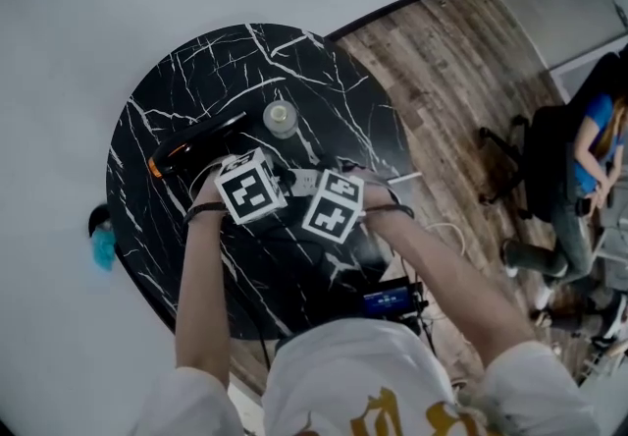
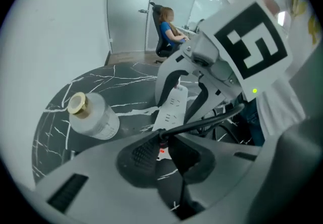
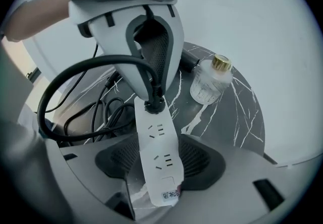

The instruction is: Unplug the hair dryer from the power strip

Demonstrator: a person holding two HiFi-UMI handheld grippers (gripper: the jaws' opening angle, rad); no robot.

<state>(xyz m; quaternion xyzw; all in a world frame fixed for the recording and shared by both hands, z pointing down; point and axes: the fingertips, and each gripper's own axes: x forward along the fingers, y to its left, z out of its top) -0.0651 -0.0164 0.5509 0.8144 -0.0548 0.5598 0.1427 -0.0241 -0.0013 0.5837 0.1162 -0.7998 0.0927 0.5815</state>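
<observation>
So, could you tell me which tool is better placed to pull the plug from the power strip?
Left, I'd say: the left tool grips the plug, while the right tool clamps the power strip.

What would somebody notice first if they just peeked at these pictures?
Over the middle of a round black marble table, the right gripper clamps a white power strip. The left gripper pinches the black plug, which is still seated in the strip's end. A clear bottle with a gold cap stands on the table just beyond them.
</observation>
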